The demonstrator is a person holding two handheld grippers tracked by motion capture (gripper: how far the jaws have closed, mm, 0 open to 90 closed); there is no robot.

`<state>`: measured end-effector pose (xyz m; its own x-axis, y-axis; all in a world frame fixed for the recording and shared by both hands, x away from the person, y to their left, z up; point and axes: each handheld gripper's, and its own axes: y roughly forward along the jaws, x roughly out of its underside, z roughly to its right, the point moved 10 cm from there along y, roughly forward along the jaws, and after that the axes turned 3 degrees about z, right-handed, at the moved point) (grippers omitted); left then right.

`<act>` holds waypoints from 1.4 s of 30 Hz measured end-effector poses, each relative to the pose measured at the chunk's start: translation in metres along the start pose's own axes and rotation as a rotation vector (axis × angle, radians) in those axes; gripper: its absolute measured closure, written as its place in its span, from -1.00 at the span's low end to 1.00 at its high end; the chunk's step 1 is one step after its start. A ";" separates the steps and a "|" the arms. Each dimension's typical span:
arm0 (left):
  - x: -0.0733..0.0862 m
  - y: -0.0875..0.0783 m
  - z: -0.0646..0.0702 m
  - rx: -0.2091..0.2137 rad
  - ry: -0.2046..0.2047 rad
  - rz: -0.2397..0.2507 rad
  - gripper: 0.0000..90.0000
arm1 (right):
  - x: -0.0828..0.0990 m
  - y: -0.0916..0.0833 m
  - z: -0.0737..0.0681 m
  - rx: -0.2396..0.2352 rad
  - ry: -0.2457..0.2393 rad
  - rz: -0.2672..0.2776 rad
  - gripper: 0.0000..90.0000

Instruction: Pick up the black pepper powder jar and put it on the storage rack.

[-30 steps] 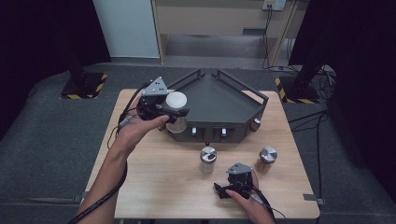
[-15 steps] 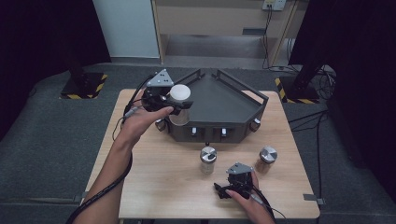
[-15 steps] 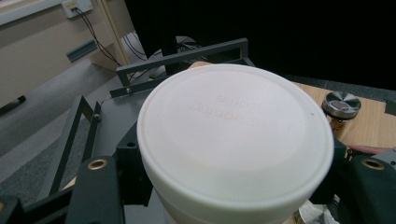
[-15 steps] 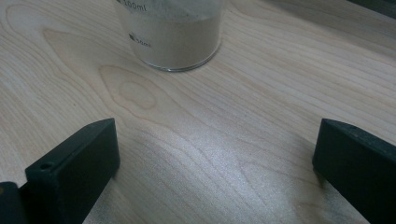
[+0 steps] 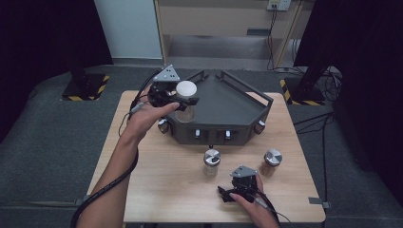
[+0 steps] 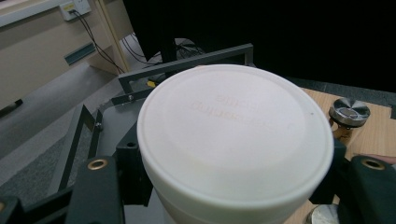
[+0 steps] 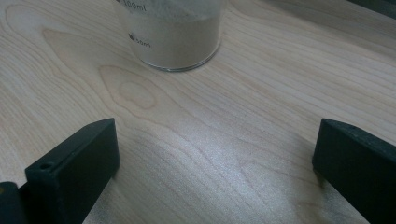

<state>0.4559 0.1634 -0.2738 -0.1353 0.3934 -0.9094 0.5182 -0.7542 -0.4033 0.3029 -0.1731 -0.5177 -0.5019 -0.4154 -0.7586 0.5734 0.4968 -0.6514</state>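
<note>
Both forearms bare, no sleeves. Left gripper (image 5: 183, 100): black body w/ grey three-cornered plate on top, black cable trailing along the forearm. Right gripper (image 5: 227, 194): same black build + grey plate, thin cable. Jaws: blocky, matte black, brass-coloured screw holes near the base.

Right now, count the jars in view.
3: white-lidded jar held in the left gripper over the tray's edge; two metal-lidded jars on the table.

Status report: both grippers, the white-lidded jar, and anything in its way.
Left gripper shut on white-lidded jar, held over dark tray at its left rim. Right gripper open, resting on table. Nothing blocking the tray floor.
</note>
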 end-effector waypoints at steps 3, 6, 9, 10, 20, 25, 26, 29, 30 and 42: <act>-0.001 0.005 -0.003 0.002 0.000 -0.005 -0.27 | 0.000 0.000 0.000 0.000 0.000 0.000 -0.99; -0.001 0.011 -0.005 0.007 -0.001 -0.010 -0.27 | 0.000 0.000 0.000 0.000 0.000 0.000 -0.99; 0.000 0.016 -0.008 0.009 0.001 -0.015 -0.27 | 0.000 0.000 0.000 0.000 0.000 0.000 -0.99; 0.000 0.018 -0.009 0.009 -0.001 -0.015 -0.27 | 0.000 0.000 0.000 0.000 0.000 0.000 -0.99; 0.007 0.028 -0.017 0.009 -0.014 -0.023 -0.27 | 0.000 0.000 0.000 -0.001 0.001 0.000 -0.99; 0.011 0.032 -0.020 0.008 -0.014 -0.025 -0.27 | 0.000 0.000 0.000 0.000 0.001 0.000 -0.99; 0.012 0.033 -0.021 0.008 -0.015 -0.026 -0.27 | 0.000 0.000 0.000 0.000 0.001 0.000 -0.99; 0.013 0.034 -0.023 0.006 -0.021 -0.027 -0.27 | 0.000 0.000 0.000 0.000 0.001 0.000 -0.99; 0.014 0.035 -0.024 0.005 -0.022 -0.027 -0.27 | 0.000 0.000 0.000 0.000 0.001 0.000 -0.99; 0.019 0.043 -0.033 -0.008 -0.032 -0.046 -0.27 | 0.000 0.000 0.000 0.001 0.000 0.000 -0.99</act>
<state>0.5037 0.1557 -0.3054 -0.1863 0.4101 -0.8928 0.5177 -0.7313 -0.4440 0.3029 -0.1730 -0.5177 -0.5020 -0.4153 -0.7587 0.5739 0.4963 -0.6514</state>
